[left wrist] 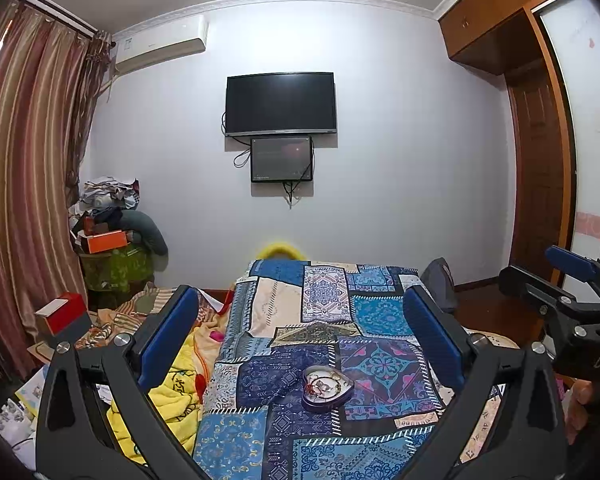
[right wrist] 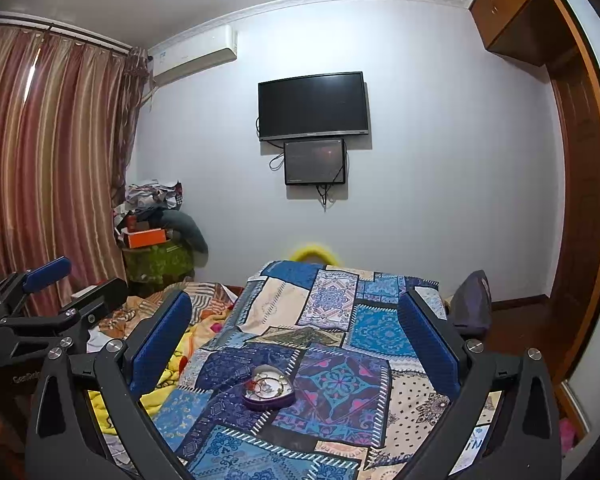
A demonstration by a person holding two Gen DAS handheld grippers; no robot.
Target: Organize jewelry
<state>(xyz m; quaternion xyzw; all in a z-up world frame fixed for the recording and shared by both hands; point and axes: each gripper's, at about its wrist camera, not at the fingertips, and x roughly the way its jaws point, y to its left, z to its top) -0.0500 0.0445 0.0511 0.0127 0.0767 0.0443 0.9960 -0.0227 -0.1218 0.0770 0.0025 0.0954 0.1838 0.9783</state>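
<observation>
Heart-shaped jewelry box (left wrist: 327, 390) sits on patchwork bedspread (left wrist: 364, 312), w/ bangles inside, lying ahead of and between left tongs (left wrist: 300, 332), touching neither finger. Heart's point faces right in left view. Right tongs (right wrist: 296, 336) alongside. Both pairs spread wide, holding nothing, held level above bed.

The jewelry (left wrist: 327, 385) in the heart-shaped box (left wrist: 329, 397) is too small to sort out: thin rings and a red speck, but which pieces they are I cannot tell. The right gripper (left wrist: 540, 276) is cut off by the left view's edge, its handle out of sight, and likewise the left gripper (right wrist: 74, 280) in the right view. The pile (right wrist: 152, 204) in the corner is a blur of cloth and boxes.
</observation>
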